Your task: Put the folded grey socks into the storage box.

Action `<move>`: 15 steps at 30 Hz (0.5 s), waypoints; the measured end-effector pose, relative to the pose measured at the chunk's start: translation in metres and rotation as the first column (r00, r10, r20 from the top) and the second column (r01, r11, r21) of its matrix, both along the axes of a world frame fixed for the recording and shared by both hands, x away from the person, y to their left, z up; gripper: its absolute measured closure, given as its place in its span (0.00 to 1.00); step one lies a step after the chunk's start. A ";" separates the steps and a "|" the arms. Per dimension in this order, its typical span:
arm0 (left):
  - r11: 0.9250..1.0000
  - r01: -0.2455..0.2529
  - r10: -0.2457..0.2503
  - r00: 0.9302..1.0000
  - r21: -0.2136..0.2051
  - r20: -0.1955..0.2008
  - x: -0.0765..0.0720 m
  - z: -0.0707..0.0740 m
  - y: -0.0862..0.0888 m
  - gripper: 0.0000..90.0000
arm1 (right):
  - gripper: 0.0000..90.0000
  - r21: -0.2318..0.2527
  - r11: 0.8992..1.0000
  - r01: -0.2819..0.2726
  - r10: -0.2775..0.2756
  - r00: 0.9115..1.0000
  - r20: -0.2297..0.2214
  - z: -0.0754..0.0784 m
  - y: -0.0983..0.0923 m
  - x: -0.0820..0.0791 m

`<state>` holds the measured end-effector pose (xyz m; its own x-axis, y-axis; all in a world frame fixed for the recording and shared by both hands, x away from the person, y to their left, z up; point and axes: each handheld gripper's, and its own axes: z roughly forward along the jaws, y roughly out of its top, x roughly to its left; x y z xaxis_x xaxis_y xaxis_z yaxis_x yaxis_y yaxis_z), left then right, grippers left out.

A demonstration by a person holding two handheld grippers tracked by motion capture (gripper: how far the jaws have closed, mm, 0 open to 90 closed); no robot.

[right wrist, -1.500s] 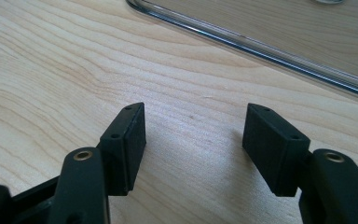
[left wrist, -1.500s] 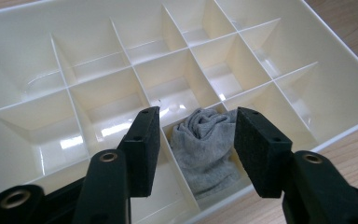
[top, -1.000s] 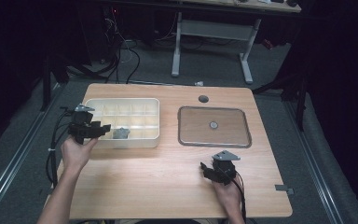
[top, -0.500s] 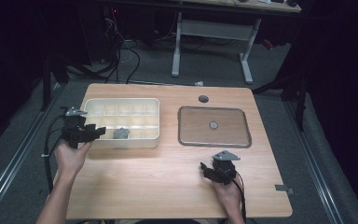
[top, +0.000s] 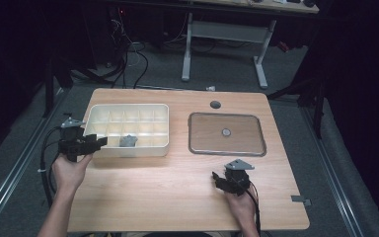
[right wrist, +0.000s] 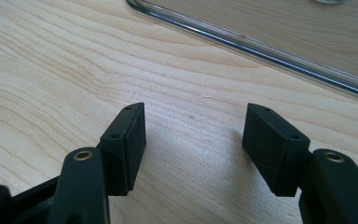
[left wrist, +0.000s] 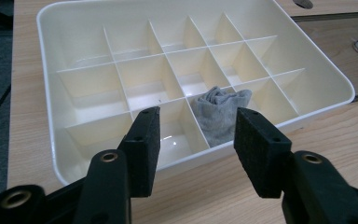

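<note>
Left gripper (top: pixel 97 142): hovered at the near left corner of the cream divided box (top: pixel 128 109), jaws apart, nothing between them.
Grey cloth (top: pixel 128 141): lay bunched in a front-row compartment.
Clear lid (top: pixel 227 134): lay flat to the box's right.
Right gripper (top: pixel 220 179): rested low on the wooden table (top: pixel 177 187), near the lid.
</note>
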<state>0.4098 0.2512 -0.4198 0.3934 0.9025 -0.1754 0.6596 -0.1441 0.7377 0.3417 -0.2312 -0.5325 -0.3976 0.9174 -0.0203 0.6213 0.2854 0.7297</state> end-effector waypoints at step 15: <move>1.000 -0.005 0.005 1.000 -0.018 0.014 -0.017 -0.001 0.006 0.57 | 0.44 -0.001 1.000 -0.002 0.002 1.000 0.001 0.000 0.000 0.000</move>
